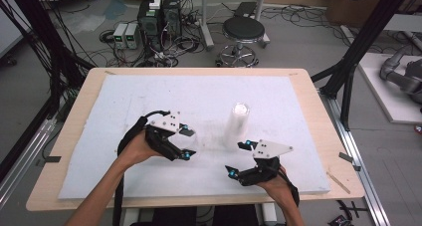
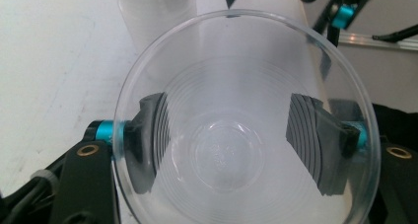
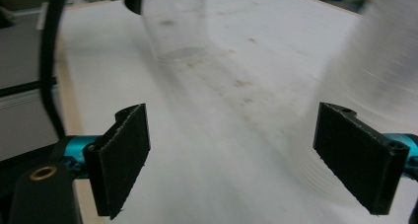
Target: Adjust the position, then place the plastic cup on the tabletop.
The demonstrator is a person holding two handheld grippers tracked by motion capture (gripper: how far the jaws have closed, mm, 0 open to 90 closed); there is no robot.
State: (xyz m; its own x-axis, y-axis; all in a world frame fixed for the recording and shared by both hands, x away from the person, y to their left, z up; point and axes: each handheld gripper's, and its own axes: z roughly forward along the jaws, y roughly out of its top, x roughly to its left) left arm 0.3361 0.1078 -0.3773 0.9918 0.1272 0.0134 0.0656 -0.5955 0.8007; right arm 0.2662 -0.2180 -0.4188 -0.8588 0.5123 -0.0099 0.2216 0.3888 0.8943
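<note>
My left gripper is shut on a clear plastic cup, held a little above the white mat. In the left gripper view I look into the cup's mouth, and both black pads press on its sides. A tall stack of translucent cups stands upright on the mat to the right of the held cup. My right gripper sits low in front of that stack, jaws wide open with nothing between them. Its own view has the held cup far off and the stack blurred at the right.
A white foam mat covers most of the wooden table. A wooden stick lies at the table's right front edge. Behind the table are a stool, computer boxes and cables on the floor.
</note>
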